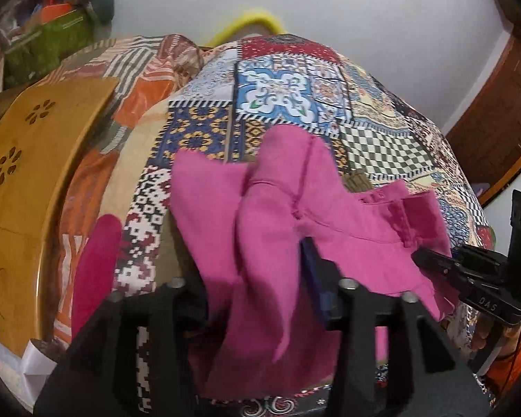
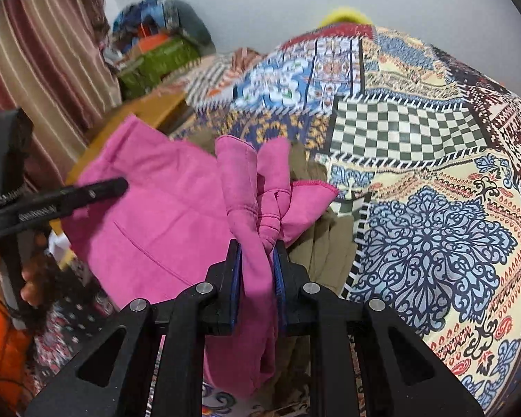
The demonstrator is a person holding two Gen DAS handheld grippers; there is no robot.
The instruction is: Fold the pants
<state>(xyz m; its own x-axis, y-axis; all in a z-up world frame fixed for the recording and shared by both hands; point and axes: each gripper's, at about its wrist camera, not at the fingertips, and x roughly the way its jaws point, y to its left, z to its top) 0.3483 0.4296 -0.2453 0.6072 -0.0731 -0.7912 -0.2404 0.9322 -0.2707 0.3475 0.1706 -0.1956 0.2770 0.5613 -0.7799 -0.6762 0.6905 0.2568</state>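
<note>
Jaws of both grippers clenched on pink pants (image 2: 163,208), bunched, lifted over patchwork bed cover (image 2: 416,139). Step: spreading. Next: shake out, lay flat, align legs.

Matt pink cloth pants (image 2: 177,191), glossy wooden board (image 1: 27,160), patterned cloth bedspread (image 2: 416,180)

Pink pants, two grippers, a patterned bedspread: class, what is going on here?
A person is handling a pair of pink pants with a handheld gripper in each hand. The right gripper is shut on a bunched part of the fabric. The left gripper has the cloth draped between its fingers, apparently clamped. The pants hang crumpled above the patchwork bedspread, not yet folded.
</note>
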